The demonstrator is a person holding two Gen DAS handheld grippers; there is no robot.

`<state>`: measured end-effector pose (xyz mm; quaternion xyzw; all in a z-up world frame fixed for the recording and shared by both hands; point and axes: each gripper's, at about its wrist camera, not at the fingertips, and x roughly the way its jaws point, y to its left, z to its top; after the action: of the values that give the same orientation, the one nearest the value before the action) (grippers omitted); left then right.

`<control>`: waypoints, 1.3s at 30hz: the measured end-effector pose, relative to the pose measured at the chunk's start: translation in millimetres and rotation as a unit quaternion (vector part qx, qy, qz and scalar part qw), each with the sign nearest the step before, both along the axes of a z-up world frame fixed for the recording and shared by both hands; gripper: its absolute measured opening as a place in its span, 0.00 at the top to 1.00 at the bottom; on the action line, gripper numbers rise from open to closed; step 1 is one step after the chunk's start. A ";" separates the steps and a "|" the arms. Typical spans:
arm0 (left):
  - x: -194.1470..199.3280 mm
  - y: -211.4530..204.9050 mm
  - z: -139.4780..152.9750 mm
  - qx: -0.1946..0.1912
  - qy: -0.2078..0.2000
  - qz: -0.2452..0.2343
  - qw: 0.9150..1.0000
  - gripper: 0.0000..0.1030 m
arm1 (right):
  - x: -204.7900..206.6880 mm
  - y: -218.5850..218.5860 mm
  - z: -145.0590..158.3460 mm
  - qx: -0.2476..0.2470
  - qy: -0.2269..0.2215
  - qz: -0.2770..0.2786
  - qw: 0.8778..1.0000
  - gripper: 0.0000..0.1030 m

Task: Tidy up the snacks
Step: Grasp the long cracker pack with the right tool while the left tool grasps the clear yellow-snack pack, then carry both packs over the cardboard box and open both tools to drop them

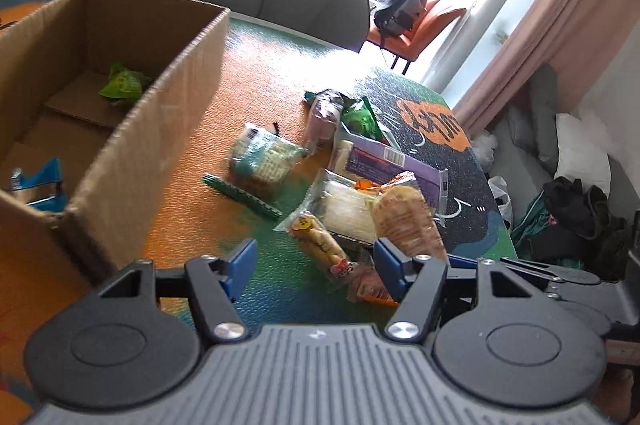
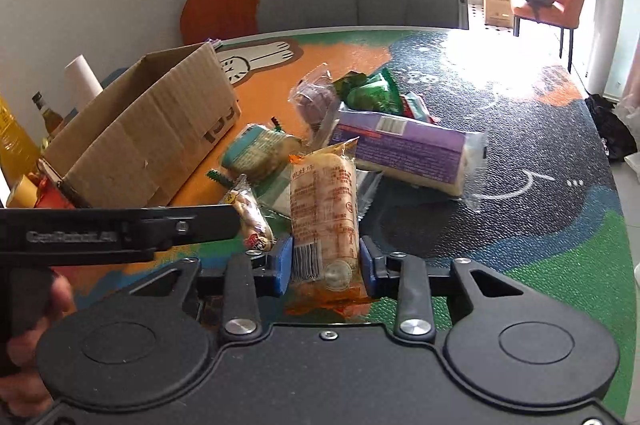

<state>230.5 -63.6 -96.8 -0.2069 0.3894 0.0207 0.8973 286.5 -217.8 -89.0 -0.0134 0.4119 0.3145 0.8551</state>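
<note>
Several snack packets lie heaped on the colourful table (image 1: 260, 73) in the left wrist view, just right of an open cardboard box (image 1: 148, 129). Inside the box sit a green packet (image 1: 122, 85) at the far end and a blue packet (image 1: 40, 185) at the near end. The left gripper (image 1: 316, 265) hangs over the near edge of the heap with its blue pads spread; a small clear packet of peanuts (image 1: 320, 245) lies between them, touching neither pad. Just right of it rests a long bread packet (image 1: 408, 221), and behind that a purple packet (image 1: 384, 165).

From the right wrist view, the right gripper (image 2: 325, 265) is pinching the near end of the bread packet (image 2: 324, 209), a blue pad against each side. The peanut packet (image 2: 252, 217) lies just left, the purple packet (image 2: 408, 149) behind. The box (image 2: 148, 133) stands at the left, and a hand (image 2: 32, 345) grips the other tool's handle
</note>
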 end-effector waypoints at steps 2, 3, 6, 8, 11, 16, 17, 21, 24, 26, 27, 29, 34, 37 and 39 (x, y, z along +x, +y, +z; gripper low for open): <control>5.2 -1.5 -4.2 0.000 0.004 -0.002 1.000 0.41 | -0.1 -3.5 0.8 -0.001 0.000 -0.006 1.000 0.68; 7.3 -2.1 -6.4 -0.001 0.006 -0.003 1.000 0.44 | 0.6 -4.7 1.2 0.000 0.001 -0.008 1.000 0.68; 12.5 -4.1 -12.3 -0.002 0.014 -0.005 1.000 0.49 | 1.1 -9.5 2.8 0.002 0.001 -0.014 1.000 0.68; 16.1 -5.8 -15.9 -0.001 0.019 -0.007 1.000 0.51 | 1.9 -12.1 2.6 0.002 0.003 -0.021 1.000 0.68; 22.2 -6.8 -22.1 -0.006 0.027 -0.012 1.000 0.55 | 2.9 -16.1 2.3 0.003 0.005 -0.028 1.000 0.68; 29.4 -8.7 -26.4 -0.006 0.026 -0.017 1.000 0.71 | 3.5 -18.6 4.3 0.007 0.004 -0.039 0.999 0.68; 30.4 -8.3 -26.5 -0.010 0.027 -0.018 0.999 0.79 | 3.7 -18.6 5.1 0.008 0.004 -0.041 0.999 0.68; 29.5 -9.0 -18.9 0.002 0.015 -0.024 1.000 0.82 | 2.7 -17.2 10.8 0.014 -0.001 -0.043 0.999 0.68; 27.1 -7.4 -8.6 0.007 0.004 -0.030 1.000 0.82 | 2.9 -14.9 15.9 0.019 -0.005 -0.045 0.999 0.68; 25.1 -4.6 -0.7 0.012 -0.004 -0.032 0.999 0.82 | 3.7 -12.6 20.2 0.022 -0.009 -0.045 0.999 0.68; 23.9 -3.2 3.2 0.014 -0.007 -0.033 0.999 0.82 | 4.0 -11.2 22.3 0.024 -0.011 -0.046 0.999 0.68; 21.9 0.2 10.5 0.014 -0.013 -0.033 0.999 0.82 | 4.4 -8.1 26.8 0.029 -0.014 -0.045 0.998 0.68; 18.9 8.8 28.3 0.023 -0.024 -0.038 0.999 0.82 | 5.1 2.2 38.1 0.039 -0.023 -0.044 0.998 0.68; 17.0 13.3 38.4 0.029 -0.029 -0.041 0.998 0.82 | 5.8 9.5 43.9 0.044 -0.027 -0.041 0.998 0.68; 15.9 17.6 44.3 0.031 -0.031 -0.042 0.998 0.82 | 7.2 15.1 47.7 0.046 -0.031 -0.039 0.998 0.68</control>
<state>246.4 -46.0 -52.4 -0.1627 0.3685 -0.0113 0.9152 293.7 -202.6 -41.3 0.0327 0.3707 0.2992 0.8786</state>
